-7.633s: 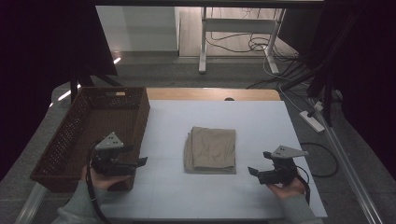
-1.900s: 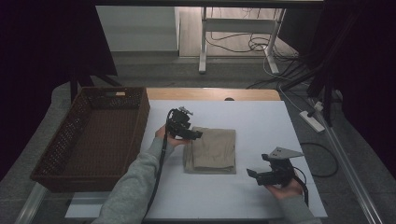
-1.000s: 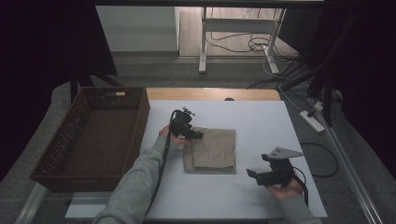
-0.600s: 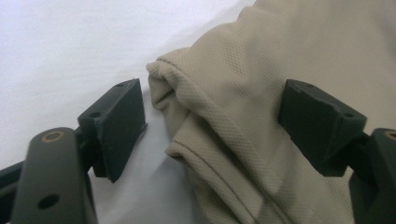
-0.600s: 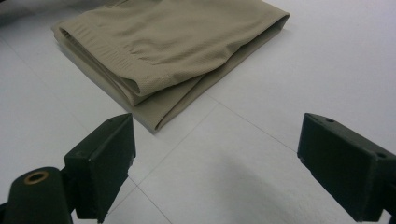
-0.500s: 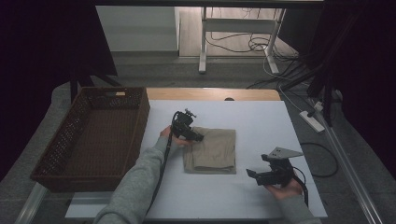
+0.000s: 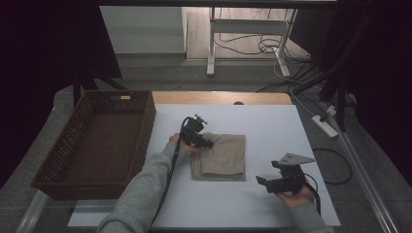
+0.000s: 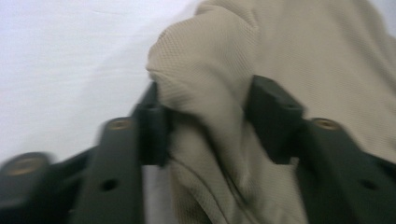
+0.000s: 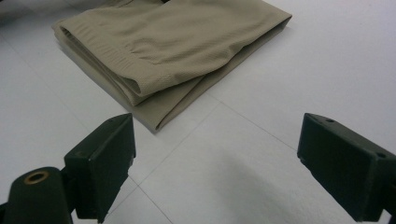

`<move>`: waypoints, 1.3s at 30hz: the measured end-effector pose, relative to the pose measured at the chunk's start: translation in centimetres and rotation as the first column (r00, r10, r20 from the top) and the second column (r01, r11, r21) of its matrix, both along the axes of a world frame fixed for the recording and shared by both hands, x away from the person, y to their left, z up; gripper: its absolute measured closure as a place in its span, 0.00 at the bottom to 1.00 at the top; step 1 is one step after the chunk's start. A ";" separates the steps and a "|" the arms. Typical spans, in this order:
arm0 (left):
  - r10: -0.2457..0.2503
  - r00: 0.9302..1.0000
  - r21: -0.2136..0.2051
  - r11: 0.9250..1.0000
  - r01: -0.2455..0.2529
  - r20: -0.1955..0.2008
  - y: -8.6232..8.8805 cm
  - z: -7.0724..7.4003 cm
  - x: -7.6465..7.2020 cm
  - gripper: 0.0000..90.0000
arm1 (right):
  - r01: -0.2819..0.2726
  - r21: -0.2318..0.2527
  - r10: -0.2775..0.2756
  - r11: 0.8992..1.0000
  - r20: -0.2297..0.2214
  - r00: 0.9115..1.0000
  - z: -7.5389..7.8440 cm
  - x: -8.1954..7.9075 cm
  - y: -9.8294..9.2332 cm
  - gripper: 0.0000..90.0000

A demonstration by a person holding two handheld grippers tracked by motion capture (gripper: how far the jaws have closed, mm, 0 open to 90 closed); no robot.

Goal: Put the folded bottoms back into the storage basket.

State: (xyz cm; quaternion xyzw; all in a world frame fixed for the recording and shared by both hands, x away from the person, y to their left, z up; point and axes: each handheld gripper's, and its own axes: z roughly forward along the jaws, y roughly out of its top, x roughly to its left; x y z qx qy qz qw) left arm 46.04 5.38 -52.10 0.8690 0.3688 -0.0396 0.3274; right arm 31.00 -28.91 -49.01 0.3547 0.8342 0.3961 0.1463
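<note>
folded beige cloth [image 7: 221, 158] lies near the middle of the white desk [image 7: 272, 121], a flat stack of several knit layers with its folded edges facing the person's right side. its far left corner is bunched up into a hump, and the left gripper [image 7: 206, 143] sits right on that corner in the high view, held by a hand in a grey sleeve [image 7: 141, 194] that reaches in from the bottom. in the left gripper view the two black fingers [image 8: 275, 116] have just been closing and now press on the raised fold of fabric from both sides, so the cloth [image 8: 210, 93] is pinched between them while the rest of it spreads flat on the desk. right gripper [image 7: 267, 180] rests low on the desk near the person's edge, just off the cloth's near right corner and not touching it; its fingers [image 9: 102, 158] stand wide apart over bare desk, with the cloth [image 9: 173, 46] ahead of them. a brown wicker basket [image 7: 63, 150] stands along the desk's left side, apart from the cloth.
</note>
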 end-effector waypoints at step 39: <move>-0.007 0.993 -0.040 0.999 0.012 0.114 0.5 2.1 -2.3 0.82 | -0.044 0.005 0.044 0.999 -0.043 0.998 -0.4 1.7 3.5 0.13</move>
